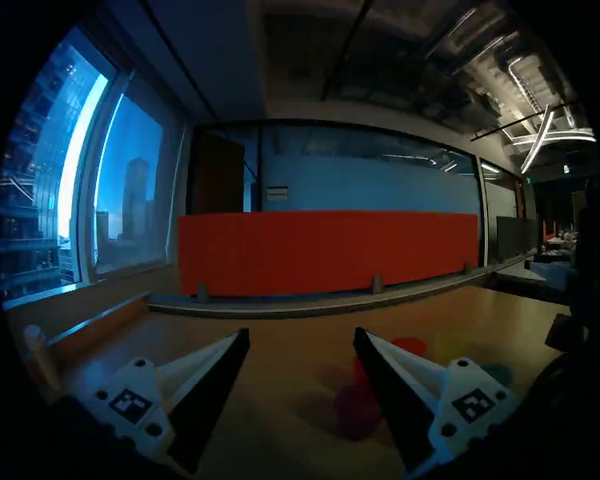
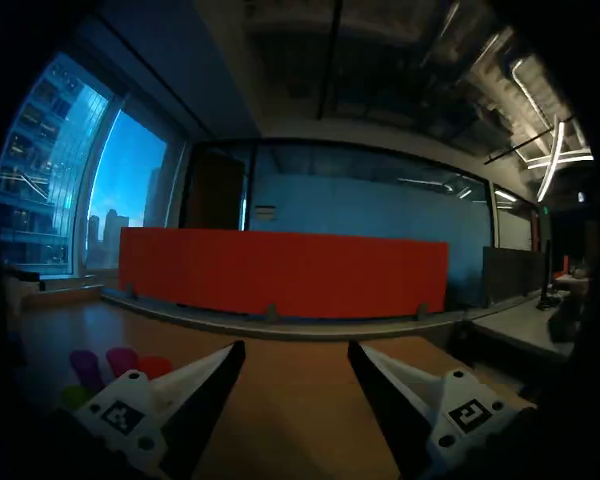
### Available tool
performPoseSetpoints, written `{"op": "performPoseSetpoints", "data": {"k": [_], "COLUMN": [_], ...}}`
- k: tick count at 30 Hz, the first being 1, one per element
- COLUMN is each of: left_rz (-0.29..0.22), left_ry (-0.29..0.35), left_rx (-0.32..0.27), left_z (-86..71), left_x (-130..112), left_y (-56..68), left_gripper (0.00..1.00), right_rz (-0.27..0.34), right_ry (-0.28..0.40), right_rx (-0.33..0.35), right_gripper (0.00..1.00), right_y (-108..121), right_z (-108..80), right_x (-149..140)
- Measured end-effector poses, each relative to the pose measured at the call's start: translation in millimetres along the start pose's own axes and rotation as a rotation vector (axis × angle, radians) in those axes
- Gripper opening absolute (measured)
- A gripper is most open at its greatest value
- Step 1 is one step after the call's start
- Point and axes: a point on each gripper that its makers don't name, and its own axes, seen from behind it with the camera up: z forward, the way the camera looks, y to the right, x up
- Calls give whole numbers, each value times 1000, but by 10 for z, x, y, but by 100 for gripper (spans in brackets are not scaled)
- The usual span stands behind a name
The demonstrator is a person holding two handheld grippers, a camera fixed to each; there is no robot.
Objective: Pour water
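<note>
Dimly lit, the wooden table [image 1: 300, 376] stretches ahead of both tools. In the left gripper view the left gripper [image 1: 300, 332] has its two fingers spread wide with nothing between them, just bare tabletop in the gap. At about five o'clock stand cups: a red cup [image 1: 412, 346] peeks over the top edge of the finger on that side, and a darker maroon cup [image 1: 354, 412] sits nearer the camera, just beside that finger's inner face. Whether it touches the finger I cannot tell.

In the right gripper view the right gripper [image 2: 296, 344] is likewise wide apart and holds nothing. Its cups lie off at eight o'clock, beyond the finger on that side — a purple cup [image 2: 84, 366] and a pink cup [image 2: 122, 358] close together, with a green cup [image 2: 74, 394] lower down, partly hidden by the finger.

An orange-red partition [image 1: 324, 252] runs along the table's far edge at twelve o'clock. Tall windows [image 1: 128, 196] at nine to ten o'clock show high-rise buildings, and a bright ceiling light [image 1: 540, 140] hangs at two o'clock.
</note>
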Motion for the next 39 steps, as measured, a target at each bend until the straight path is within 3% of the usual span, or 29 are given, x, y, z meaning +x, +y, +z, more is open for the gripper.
{"op": "performPoseSetpoints", "data": {"k": [14,23,29,39], "left_rz": [20,37,17,8], "left_ry": [20,18,27,19], "left_rx": [44,63,63,76], "left_z": [44,134,165,131], "left_x": [-18,-169,-285,-480], "left_y": [-80,-64,-34,-175], "left_gripper": [97,97,97,97], "right_rz": [14,35,70,95], "right_ry": [24,33,19,6], "right_rx": [-44,-52,-53,-59], "right_gripper": [99,99,99,99], "right_y": [64,84,103,94], "right_z": [-26,-38,-30,-7], "right_x": [86,124,67,-7]}}
